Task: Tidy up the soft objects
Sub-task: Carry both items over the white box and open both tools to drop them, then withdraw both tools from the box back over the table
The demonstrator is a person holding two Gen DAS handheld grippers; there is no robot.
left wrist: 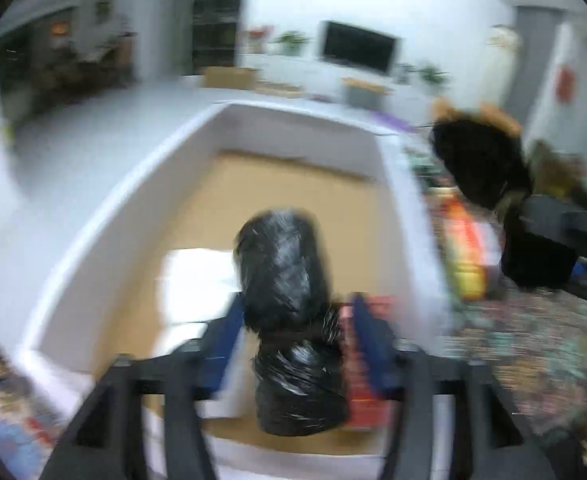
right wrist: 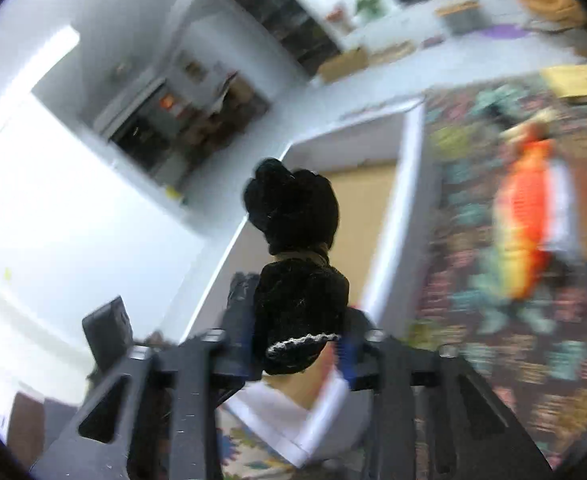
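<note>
A black plastic-wrapped bundle (left wrist: 289, 312) sits between the left gripper (left wrist: 293, 344) fingers, spread apart, over the white box (left wrist: 105, 216). The right gripper (right wrist: 297, 344) fingers, also apart, flank a black plush toy (right wrist: 297, 264) beside the box's right wall; a rainbow toy (right wrist: 529, 216) lies on the patterned rug (right wrist: 493, 352).

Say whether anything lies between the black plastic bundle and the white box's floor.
Nothing covers the box's open top. The bundle hangs above it, but a white item and a red item already lie on the floor below it; the far floor is bare cardboard.
</note>
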